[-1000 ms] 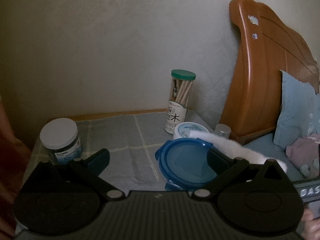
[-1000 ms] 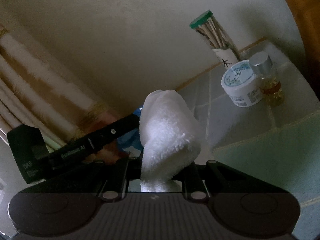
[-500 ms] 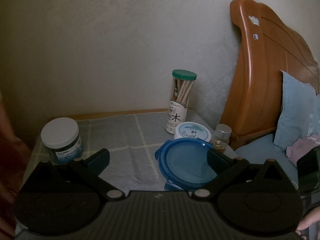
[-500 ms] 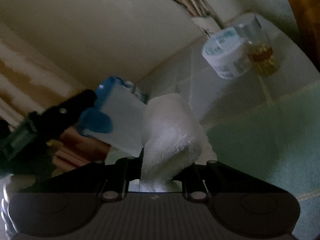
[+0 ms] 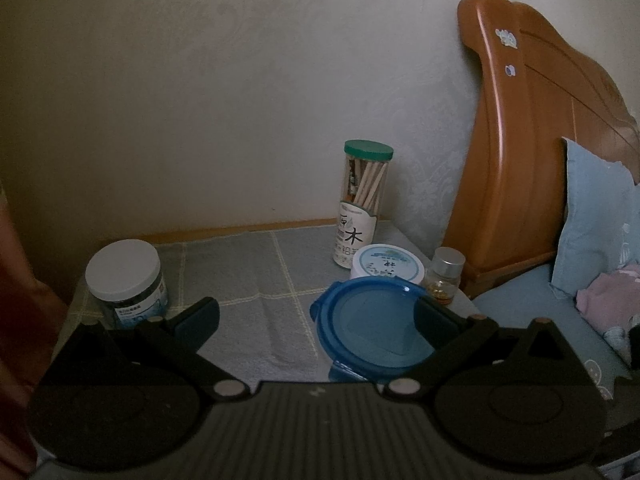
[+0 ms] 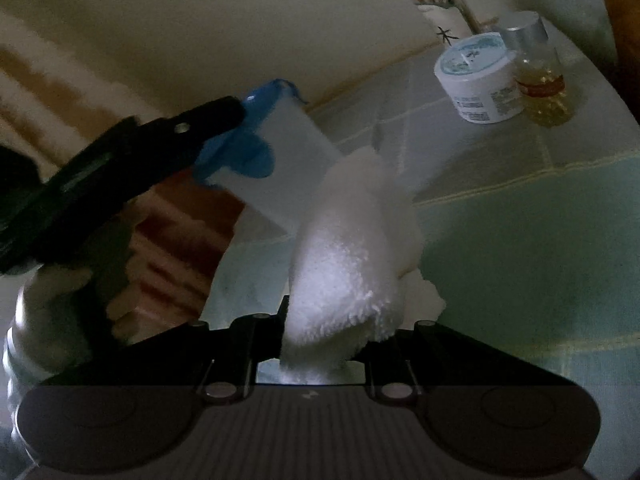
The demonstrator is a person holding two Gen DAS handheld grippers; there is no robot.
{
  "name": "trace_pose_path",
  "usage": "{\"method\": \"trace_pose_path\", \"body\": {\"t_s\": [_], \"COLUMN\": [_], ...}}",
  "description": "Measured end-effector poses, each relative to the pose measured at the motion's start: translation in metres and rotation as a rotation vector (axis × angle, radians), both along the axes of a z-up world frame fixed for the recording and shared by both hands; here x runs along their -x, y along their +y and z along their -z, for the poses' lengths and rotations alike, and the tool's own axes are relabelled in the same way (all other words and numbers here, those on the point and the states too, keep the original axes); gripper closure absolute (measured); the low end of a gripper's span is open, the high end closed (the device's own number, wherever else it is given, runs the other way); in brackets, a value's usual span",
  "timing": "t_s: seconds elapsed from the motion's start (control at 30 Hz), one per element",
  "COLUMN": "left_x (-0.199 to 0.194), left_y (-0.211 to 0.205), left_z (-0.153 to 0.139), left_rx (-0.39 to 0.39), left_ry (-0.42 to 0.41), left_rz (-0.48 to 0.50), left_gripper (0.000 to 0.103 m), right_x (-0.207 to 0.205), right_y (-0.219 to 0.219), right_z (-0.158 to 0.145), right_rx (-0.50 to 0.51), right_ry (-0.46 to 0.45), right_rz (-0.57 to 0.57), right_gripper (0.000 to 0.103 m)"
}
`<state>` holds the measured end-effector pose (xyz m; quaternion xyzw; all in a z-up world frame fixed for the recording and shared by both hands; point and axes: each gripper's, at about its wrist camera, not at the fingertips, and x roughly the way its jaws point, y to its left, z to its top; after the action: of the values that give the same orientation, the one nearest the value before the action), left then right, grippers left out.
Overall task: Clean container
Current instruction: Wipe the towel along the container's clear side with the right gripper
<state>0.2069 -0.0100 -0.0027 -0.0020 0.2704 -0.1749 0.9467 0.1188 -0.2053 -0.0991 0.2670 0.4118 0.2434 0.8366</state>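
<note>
The container [image 5: 372, 328] has a round blue clip lid and a clear body, and stands at the right of the checked table cover [image 5: 256, 280]. My left gripper [image 5: 318, 316] is open wide around it. Its right finger [image 5: 436, 318] lies on the lid's right edge, while the left finger is well clear. In the right wrist view that finger [image 6: 208, 120] meets the lid of the container [image 6: 296, 140]. My right gripper [image 6: 320, 320] is shut on a folded white cloth [image 6: 348, 264]. The cloth's tip lies against the container's side wall.
A white-lidded jar [image 5: 124, 280] stands at the left. A tall green-capped tube of sticks [image 5: 362, 200], a white cream jar [image 5: 386, 266] and a small amber bottle [image 5: 444, 280] stand behind the container. A wooden headboard [image 5: 540, 160] and a pillow [image 5: 592, 220] are on the right.
The white cloth lay over the container's far rim, then left the left wrist view. My right gripper has sunk beside the container, which now fills more of its view. The left gripper kept still.
</note>
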Motion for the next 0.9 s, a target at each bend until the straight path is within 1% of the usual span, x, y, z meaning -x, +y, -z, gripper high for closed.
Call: {"method": "trace_pose_path", "body": {"t_s": [0.13,0.3,0.47,0.53,0.7,0.9], "left_x": [0.000,0.000,-0.002,-0.002,-0.004,-0.005], "left_y": [0.000,0.001,0.003,0.003,0.006,0.006], "left_z": [0.000,0.000,0.001,0.001,0.003,0.001], "left_rx": [0.003,0.008,0.020,0.026,0.051,0.047], "left_ry": [0.001,0.005,0.014,0.018,0.033,0.051], "left_rz": [-0.001,-0.001,0.001,0.003,-0.002,0.001], "left_gripper": [0.000,0.000,0.000,0.000,0.000,0.000], "right_x": [0.008,0.005,-0.006,-0.012,-0.020,-0.022], "right_y": [-0.016,-0.031,-0.033,-0.031,-0.023,-0.024], "right_z": [-0.009,-0.033,-0.050,-0.050,-0.040,-0.031], "right_rx": [0.002,0.011,0.002,-0.005,0.010,0.017], "right_ry": [-0.029,-0.106,-0.173,-0.176,-0.155,-0.119], "right_rz": [0.064,0.125,0.103,0.080,0.047,0.035], "right_gripper": [0.083,0.083,0.083,0.083,0.082,0.082]}}
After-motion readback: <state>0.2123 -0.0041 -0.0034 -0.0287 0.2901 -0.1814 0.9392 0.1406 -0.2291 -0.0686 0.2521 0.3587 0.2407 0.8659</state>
